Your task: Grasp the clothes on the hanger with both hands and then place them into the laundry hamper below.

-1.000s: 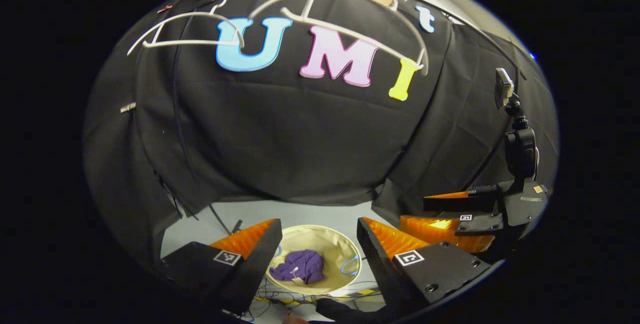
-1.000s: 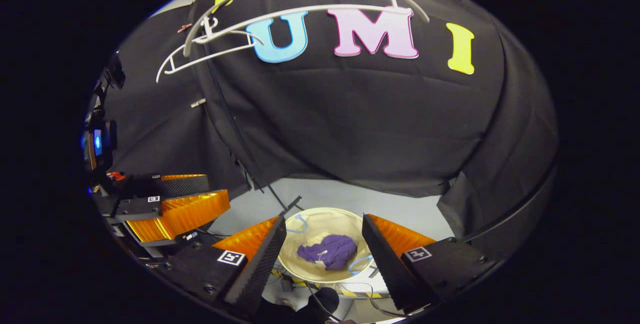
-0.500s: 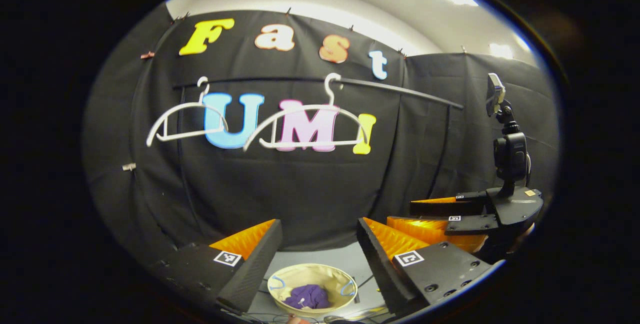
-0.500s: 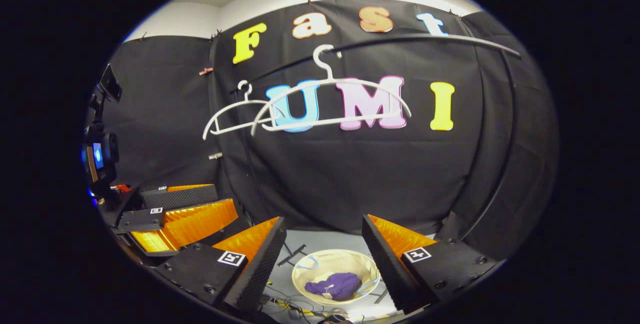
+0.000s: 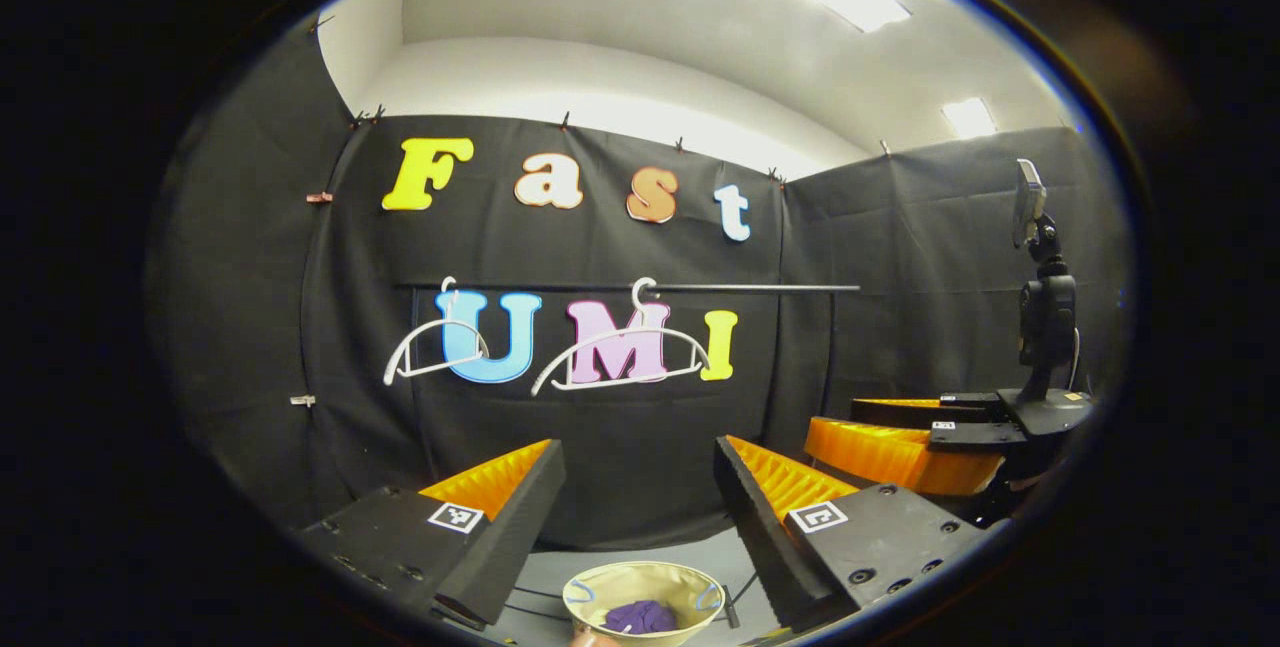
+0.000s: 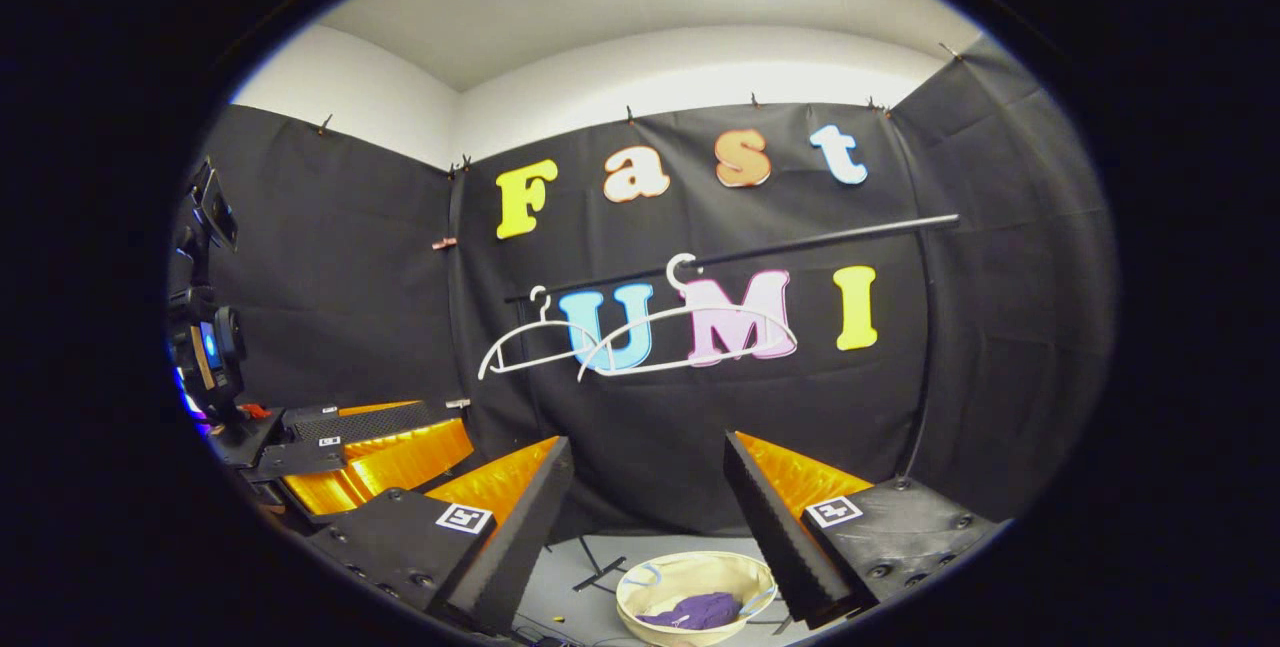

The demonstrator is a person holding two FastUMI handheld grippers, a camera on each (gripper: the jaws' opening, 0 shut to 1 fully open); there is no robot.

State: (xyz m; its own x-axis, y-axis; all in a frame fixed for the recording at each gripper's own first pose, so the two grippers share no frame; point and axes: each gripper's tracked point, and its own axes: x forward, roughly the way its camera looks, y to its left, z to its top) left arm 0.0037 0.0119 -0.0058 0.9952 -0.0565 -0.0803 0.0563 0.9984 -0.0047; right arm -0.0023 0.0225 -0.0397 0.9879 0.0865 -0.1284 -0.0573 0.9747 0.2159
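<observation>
Left claw [image 5: 637, 487] open, holding nothing; right claw [image 6: 648, 487] same. Both hangers [image 5: 620, 359] on the far rail [image 5: 640, 287] look bare. Purple clothes [image 5: 640, 616] sit low in the hamper [image 5: 600, 592], on the floor between the fingers. Task looks done; little risk left, except a cable near the hamper snagging a claw if either dips again.

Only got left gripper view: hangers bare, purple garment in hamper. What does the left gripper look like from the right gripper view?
Observer: Left gripper sits low at that view's left side, jaws apart, nothing between them.
Operator: Anything mounted on it?
Observer: A black device on a mount stands above its rear, with a small lit blue screen.
</observation>
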